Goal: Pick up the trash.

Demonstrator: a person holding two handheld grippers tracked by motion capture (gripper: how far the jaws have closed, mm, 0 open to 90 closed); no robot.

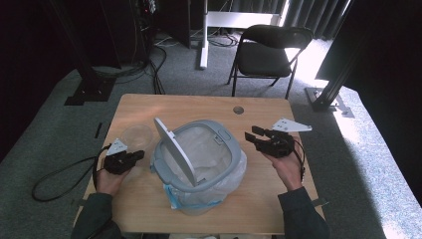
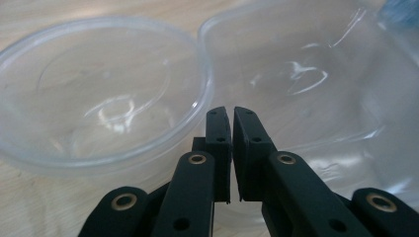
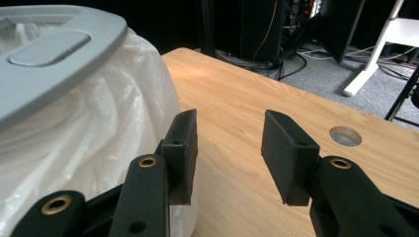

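A grey bin point(image 1: 228, 149) lined with a translucent bag point(image 1: 201, 144) stands mid-table, its flip lid point(image 1: 174, 149) raised on the left side. A clear plastic bowl point(image 1: 137, 134) sits left of it. My left gripper point(image 1: 137, 155) lies just in front of the bowl. Its jaws are shut with nothing visible between them, the tips point(image 2: 231, 116) at the bowl's rim point(image 2: 99, 89). A second clear plastic surface point(image 2: 306, 84) lies right of that rim. My right gripper point(image 1: 251, 135) hovers open right of the bin. Its tips point(image 3: 230, 143) are beside the bag point(image 3: 99, 123), under the grey bin top point(image 3: 49, 49).
The wooden table point(image 1: 199, 107) has a round cable hole point(image 1: 238, 110) near its far edge, right of centre, also ahead of my right gripper point(image 3: 345, 136). A black folding chair point(image 1: 266, 50) stands beyond the table. Blue bag edging point(image 1: 169, 194) hangs at the bin's near side.
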